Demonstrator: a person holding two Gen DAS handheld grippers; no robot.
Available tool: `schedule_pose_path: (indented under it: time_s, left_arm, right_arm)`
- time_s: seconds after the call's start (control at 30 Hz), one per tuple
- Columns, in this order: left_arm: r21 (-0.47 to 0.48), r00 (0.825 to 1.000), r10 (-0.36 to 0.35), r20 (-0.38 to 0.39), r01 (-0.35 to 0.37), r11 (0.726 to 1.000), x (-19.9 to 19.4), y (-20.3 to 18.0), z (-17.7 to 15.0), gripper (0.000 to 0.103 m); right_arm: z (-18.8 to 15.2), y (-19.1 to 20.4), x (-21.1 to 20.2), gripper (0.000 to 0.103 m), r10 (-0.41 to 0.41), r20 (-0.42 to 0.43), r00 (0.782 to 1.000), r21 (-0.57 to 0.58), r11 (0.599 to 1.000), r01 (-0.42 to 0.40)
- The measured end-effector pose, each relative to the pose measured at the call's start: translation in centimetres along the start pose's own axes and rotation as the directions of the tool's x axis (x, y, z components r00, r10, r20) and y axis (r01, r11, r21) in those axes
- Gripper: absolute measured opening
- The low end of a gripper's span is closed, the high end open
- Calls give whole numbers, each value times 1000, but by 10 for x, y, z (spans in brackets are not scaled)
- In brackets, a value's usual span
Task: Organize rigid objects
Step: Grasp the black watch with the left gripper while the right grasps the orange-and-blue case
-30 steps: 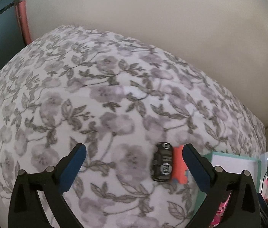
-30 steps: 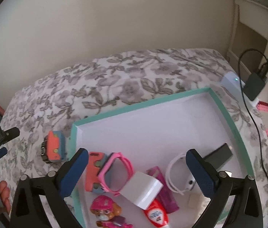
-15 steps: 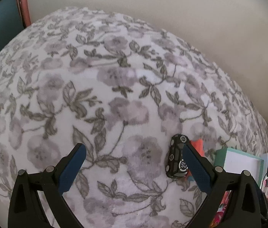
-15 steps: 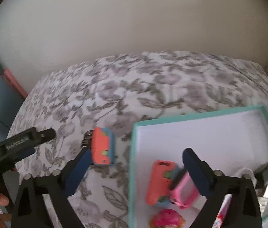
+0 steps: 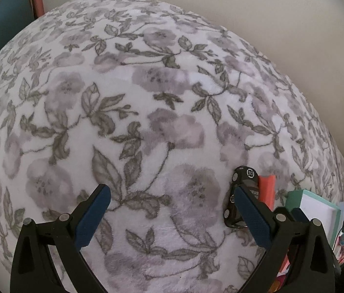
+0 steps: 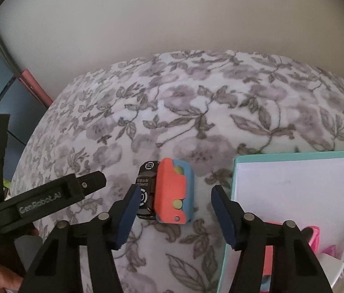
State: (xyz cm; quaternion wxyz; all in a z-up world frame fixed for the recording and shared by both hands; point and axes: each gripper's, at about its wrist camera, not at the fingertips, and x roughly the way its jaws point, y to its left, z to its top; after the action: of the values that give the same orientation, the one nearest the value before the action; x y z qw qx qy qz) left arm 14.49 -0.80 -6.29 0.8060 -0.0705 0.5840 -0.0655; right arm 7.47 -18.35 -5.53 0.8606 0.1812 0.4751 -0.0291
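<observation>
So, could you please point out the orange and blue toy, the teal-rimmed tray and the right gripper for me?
orange and blue toy (image 6: 172,190): right wrist view, orange face.
teal-rimmed tray (image 6: 294,155): right wrist view, far rim.
right gripper (image 6: 174,212): right wrist view, midway between its closing fingers.

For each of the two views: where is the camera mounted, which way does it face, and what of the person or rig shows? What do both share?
Left wrist: on the left tongs, angled steeply down at the floral blanket; both open fingers show.
Right wrist: on the right tongs, tilted down at the toy car between its closing fingers; the left tongs and a hand show.
Shared: toy car, teal box, blanket.
</observation>
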Motion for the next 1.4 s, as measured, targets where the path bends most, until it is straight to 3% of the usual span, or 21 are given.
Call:
schedule_pose_path:
  time_s: [0.43,0.77,1.1,1.4]
  left_arm:
    - [-5,1000,1,-17,-1,1000,5,2,-1,101]
    - [-5,999,-15,-29,15,1000,9,-1,1,101]
    - [49,993,-112,-36,114,992,16,-23,5,101]
    - [105,981,-192,-43,195,975,23,-39,3,99]
  right_arm:
    - [-2,-9,26,52,15,-39,999,71,997,-13]
    - [0,1,34,45,-54,-46,997,15,998,55]
    - [-7,4,30,45,-116,-65,991,-33,993,114]
    - [-12,4,26,45,-115,-76,990,-37,993,113]
